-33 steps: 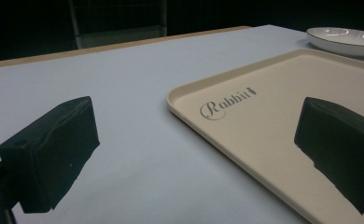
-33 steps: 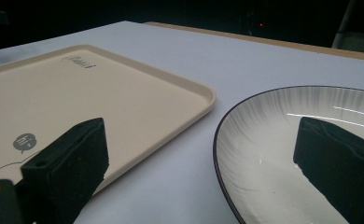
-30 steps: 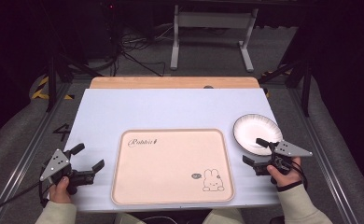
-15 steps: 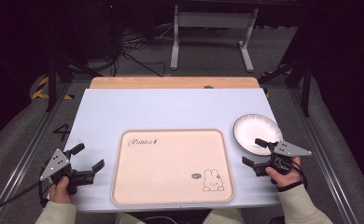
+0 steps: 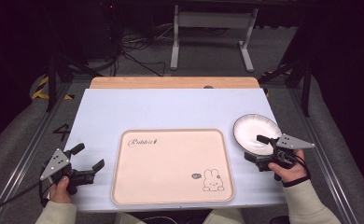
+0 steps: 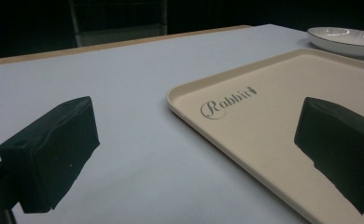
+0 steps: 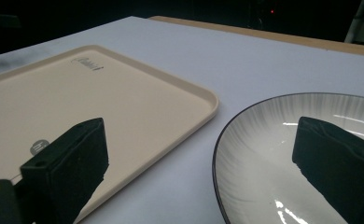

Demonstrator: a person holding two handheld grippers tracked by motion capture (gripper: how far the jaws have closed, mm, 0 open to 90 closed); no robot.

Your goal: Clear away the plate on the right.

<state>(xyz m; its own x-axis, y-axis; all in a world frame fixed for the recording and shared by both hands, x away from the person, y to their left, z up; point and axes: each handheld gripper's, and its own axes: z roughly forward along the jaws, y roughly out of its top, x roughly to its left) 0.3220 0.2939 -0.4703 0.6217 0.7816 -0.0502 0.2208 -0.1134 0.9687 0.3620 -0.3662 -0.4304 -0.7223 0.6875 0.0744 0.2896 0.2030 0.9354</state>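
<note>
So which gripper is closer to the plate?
The right gripper. Its open jaws sit at the near rim of the white plate, while the left gripper is across the tray, far from the plate.

plate [image 7: 273,154]: cut off by the right gripper view's bottom and right edges; far side partly hidden behind one jaw of the right claw [image 7: 208,172].
tray [image 6: 273,140]: runs off the left gripper view's right and bottom edges.
tray badge [image 5: 195,176]: too small to read.
</note>
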